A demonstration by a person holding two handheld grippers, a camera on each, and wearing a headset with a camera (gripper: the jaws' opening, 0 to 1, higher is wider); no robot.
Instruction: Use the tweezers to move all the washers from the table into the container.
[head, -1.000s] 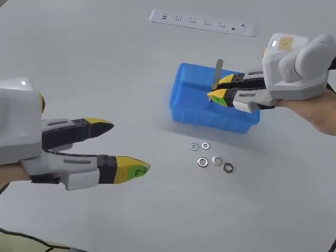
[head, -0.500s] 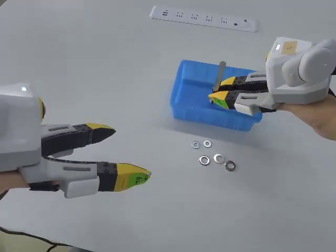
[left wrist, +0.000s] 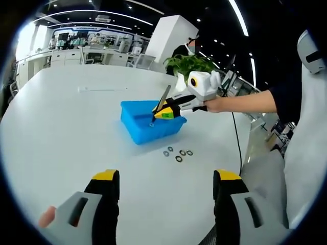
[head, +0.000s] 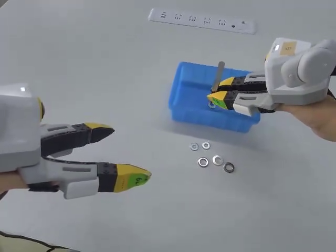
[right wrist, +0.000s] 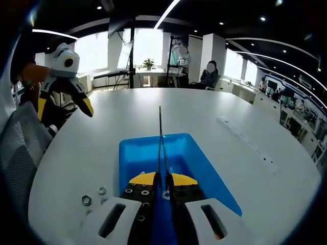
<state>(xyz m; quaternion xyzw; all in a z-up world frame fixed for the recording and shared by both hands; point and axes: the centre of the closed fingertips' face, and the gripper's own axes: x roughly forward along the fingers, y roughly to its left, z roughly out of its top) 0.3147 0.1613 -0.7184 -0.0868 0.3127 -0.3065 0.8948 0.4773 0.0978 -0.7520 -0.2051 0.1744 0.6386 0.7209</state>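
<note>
Five washers (head: 217, 160) lie on the smooth grey table (head: 105, 63) near the blue plastic container (head: 199, 116). They are thin, flat metal rings, probably light, hard and slippery, so the tweezers (head: 218, 73) would best nip one across its rim. The right gripper (head: 212, 97) has its jaws pinching the slim metal tweezers over the container, while the left gripper (head: 128, 152) hangs with jaws spread, holding nothing.

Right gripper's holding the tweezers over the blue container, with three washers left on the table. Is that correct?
Not quite. Five washers lie on the table, not three. The head view shows them in a loose cluster beside the blue container. The rest holds: the right gripper is shut on the tweezers over the container.
</note>
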